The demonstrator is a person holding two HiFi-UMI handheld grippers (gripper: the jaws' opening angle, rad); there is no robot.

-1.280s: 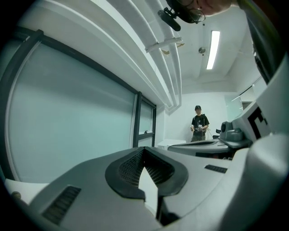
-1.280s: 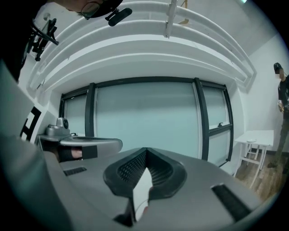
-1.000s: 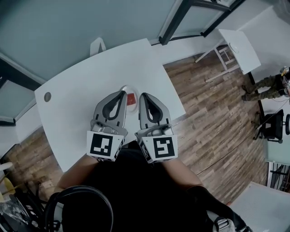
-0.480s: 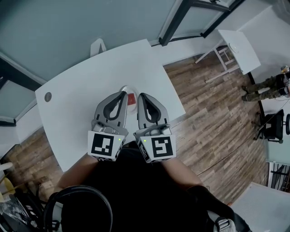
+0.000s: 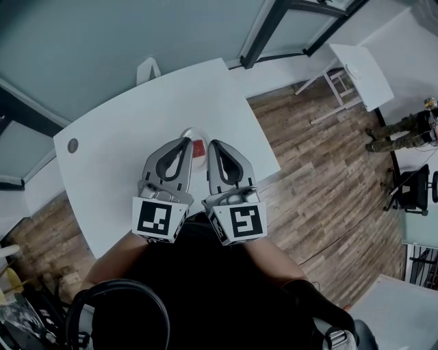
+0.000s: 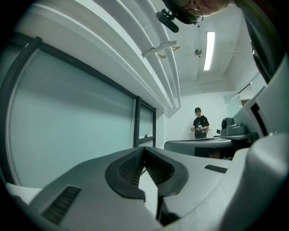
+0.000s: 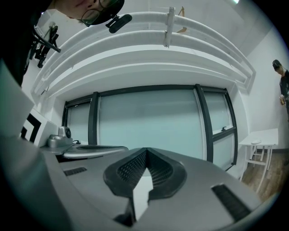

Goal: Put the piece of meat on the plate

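While shut, left claw (image 5: 185, 142), right claw (image 5: 214, 144): black-white square-marker cubes (image 5: 159, 220).

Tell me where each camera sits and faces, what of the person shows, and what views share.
Head view: on the person's head, facing steeply down at the table; forearms, left gripper and right gripper show.
Left gripper view: on the left gripper, facing level along its shut jaws toward a glass wall; the person's head overhead.
Right gripper view: likewise, from the right gripper.
Shared: each gripper view shows the other gripper.

White table (image 5: 137, 123) on wood floor (image 5: 321, 178); bystander (image 5: 400, 128) far right.
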